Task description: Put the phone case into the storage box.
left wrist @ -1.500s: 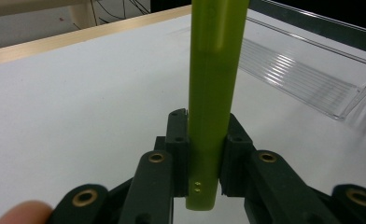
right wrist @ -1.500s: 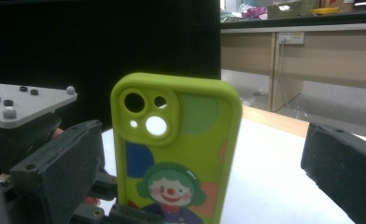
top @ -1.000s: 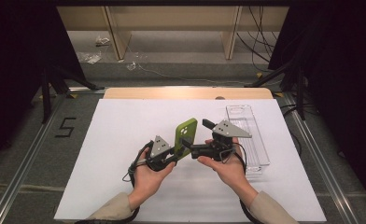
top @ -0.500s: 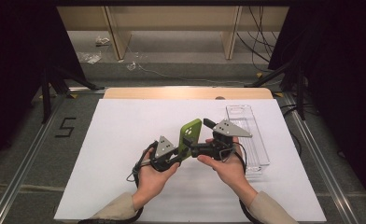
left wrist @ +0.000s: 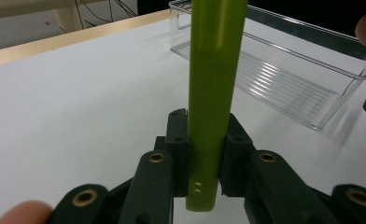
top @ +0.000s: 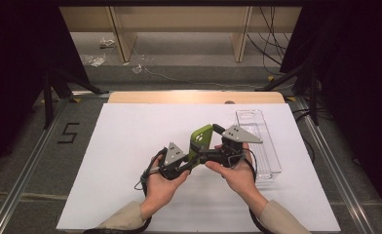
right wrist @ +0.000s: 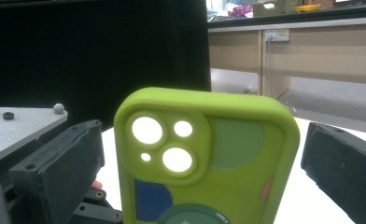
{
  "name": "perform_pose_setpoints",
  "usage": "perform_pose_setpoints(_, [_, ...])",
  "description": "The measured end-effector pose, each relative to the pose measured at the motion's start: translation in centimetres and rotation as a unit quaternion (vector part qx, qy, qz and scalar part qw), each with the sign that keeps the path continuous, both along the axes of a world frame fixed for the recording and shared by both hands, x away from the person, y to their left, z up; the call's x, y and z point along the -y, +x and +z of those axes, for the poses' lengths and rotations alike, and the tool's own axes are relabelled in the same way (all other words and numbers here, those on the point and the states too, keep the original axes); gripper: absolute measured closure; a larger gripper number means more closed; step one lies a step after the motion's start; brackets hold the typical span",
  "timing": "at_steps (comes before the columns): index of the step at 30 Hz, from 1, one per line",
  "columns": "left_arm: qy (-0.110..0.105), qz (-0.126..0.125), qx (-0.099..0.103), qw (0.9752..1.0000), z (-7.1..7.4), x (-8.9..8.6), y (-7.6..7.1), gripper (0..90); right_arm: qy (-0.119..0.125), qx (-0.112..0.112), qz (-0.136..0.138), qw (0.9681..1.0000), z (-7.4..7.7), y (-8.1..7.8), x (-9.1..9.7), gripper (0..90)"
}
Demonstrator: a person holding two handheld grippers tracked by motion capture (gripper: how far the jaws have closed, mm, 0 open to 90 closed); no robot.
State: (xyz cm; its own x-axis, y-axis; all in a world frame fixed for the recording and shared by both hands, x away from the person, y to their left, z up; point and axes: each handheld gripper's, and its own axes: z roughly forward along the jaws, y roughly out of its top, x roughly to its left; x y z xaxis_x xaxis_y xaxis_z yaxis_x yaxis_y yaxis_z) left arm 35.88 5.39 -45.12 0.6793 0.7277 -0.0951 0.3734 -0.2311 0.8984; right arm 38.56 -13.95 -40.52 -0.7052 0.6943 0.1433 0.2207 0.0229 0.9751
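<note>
While the left gripper (left wrist: 204, 163) clamps its two black jaws against the narrow sides of a lime-green phone case (left wrist: 214, 93), the case stands nearly upright above the white table cover (top: 130, 141), a little in front of the person and just left of a clear plastic tray (top: 262, 141). In the left gripper view the case shows edge-on, a smooth, matte green strip with two tiny holes near its bottom end, which pokes out just below the pads. In the right gripper view its broad face fills the middle: rounded corners, a raised square camera block with two large round cut-outs, a smaller one and a pinhole, all letting light through, and below them patches of muted green, blue and a sliver of pink, with a dark green ring at the bottom edge. The right gripper (top: 206, 155) has its jaws spread wide, one on each side of the case and clear of it, so nothing is pressed between them. In the high view both hands meet over the middle of the table, the left hand (top: 162, 183) under its gripper, the right hand (top: 235, 173) just beside it, and the case (top: 200, 140) rises tilted between the two grey plates.
</note>
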Motion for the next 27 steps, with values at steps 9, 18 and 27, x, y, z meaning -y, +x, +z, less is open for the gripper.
perform_pose_setpoints(9, [0.000,-0.003,0.000,1.0000,-0.04,0.21,-0.08,76.5,0.000,-0.002,-0.001,1.0000,-0.15,0.04,0.01,0.4])
perform_pose_setpoints(18, [-0.001,-0.005,-0.001,1.0000,-0.03,0.39,-0.14,76.5,-0.002,0.001,-0.009,1.0000,-0.20,-0.14,0.13,13.5])
perform_pose_setpoints(27, [-0.002,-0.006,0.000,1.0000,-0.02,0.40,-0.16,76.4,0.001,0.000,-0.008,1.0000,-0.13,-0.22,0.19,16.0])
